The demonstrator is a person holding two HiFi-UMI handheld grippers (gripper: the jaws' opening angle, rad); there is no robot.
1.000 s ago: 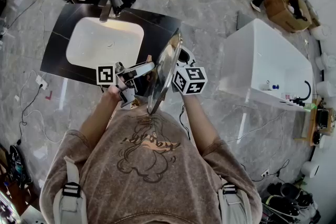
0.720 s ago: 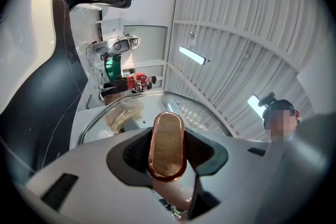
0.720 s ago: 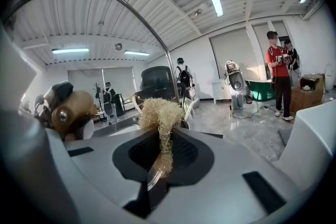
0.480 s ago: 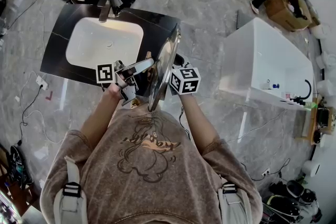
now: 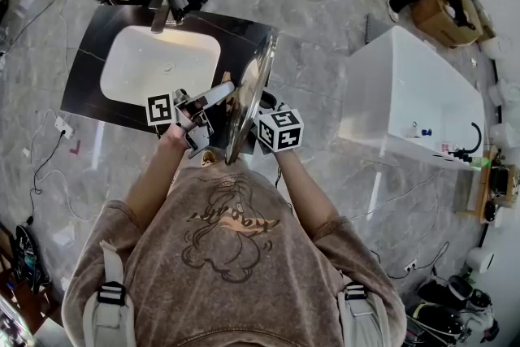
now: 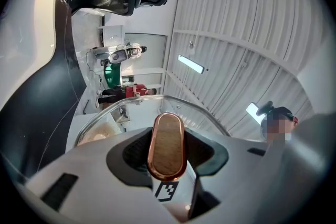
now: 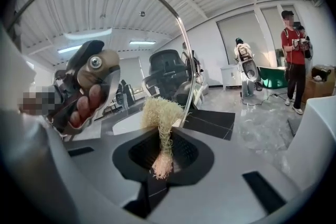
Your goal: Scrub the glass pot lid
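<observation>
You're clamping the left gripper (image 5: 213, 101) on the handle (image 6: 168, 145) of the glass pot lid (image 5: 248, 93). Its jaws are pressing on both sides of that copper-rimmed wooden knob, and the grip looks firm.

You're holding the lid in the air, between your chest and the front edge of the black counter (image 5: 89, 77) with the white sink (image 5: 154, 73). It's standing nearly upright and edge-on to you. The rim line is running from near your chest out toward the sink, with the top leaning slightly right.

The handle side is facing left and the underside is facing right, so the right gripper (image 5: 262, 119) is the working one. Its jaws are pinching the stem of a fibrous scrubber (image 7: 157, 118), leaving the frayed head sticking out in front.

The relation that matters:
- The glass is lying to the left of the scrubber tip and just ahead of it.
- The scrubber head is sitting at the metal rim, low on the lid. It looks like it's touching there, though I can't confirm contact.
- Most of the glass face is lying above and left of the tip.

My read is that strokes should run along the rim line or up across the face, pushing left into the glass. The left gripper is taking that push through the handle.
</observation>
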